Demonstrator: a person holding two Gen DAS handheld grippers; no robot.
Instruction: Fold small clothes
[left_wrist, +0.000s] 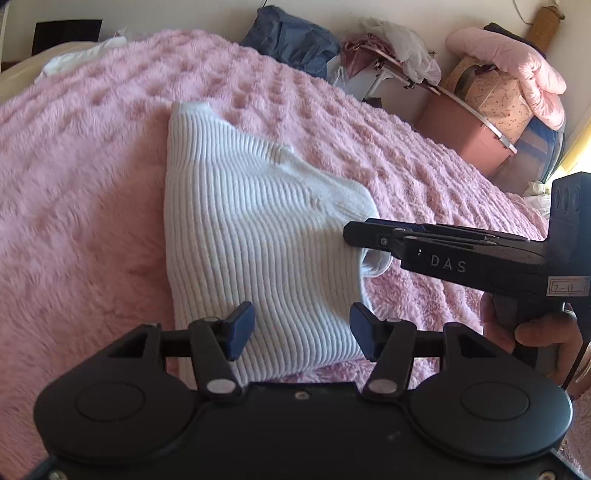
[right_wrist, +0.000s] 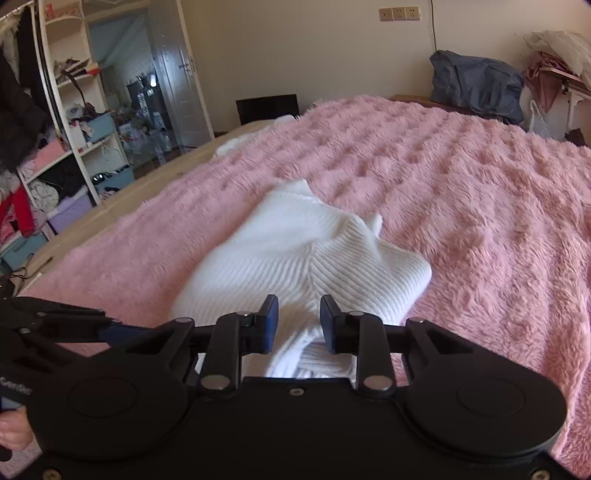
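The left claw (left_wrist: 302, 328) is seen closest in the left wrist view, its blue pads (left_wrist: 242, 330) spread wide with nothing gripped; the white ribbed knit garment (left_wrist: 258, 236) lies beyond and below them on the pink fluffy blanket (left_wrist: 92, 192) that covers the bed. The garment is partly folded, with a raised fold across its middle. From the right edge the right claw (left_wrist: 349, 232) is reached in over the garment's right side, held by a hand (left_wrist: 532, 336); whether cloth is touched by its tips cannot be told from here. Bags and boxes (left_wrist: 480, 110) are piled against the far wall.

In the right wrist view the right claw (right_wrist: 299, 321) is seen nearest, its blue pads (right_wrist: 271, 321) set narrowly apart. The garment's (right_wrist: 295, 251) near edge is bunched just below and between them, but the pads are not pressed on it. Part of the left claw (right_wrist: 122, 330) is seen at the lower left. Shelves (right_wrist: 70, 122) full of clothes stand at the left.
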